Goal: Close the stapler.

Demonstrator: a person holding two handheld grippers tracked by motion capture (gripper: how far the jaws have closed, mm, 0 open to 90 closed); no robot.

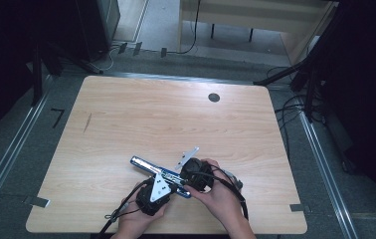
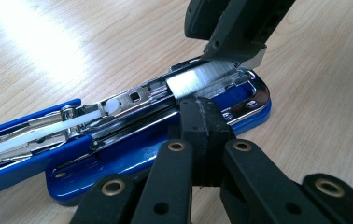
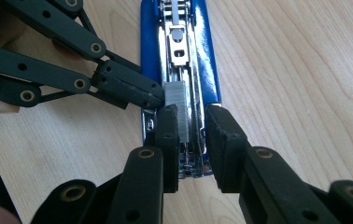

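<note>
left gripper [image 2: 198, 109]: jaws together, tips pressed on staple strip [image 2: 207, 77] | right gripper [image 3: 188, 140]: jaws apart, straddling the strip | stapler [image 1: 158, 172]: open, near table [image 1: 126, 114] front edge | risk: sideways push may tilt or snap the strip, jamming the channel

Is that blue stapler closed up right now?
No, the blue stapler lies opened out on the table, its metal channel bare with a strip of staples sitting in it.
</note>
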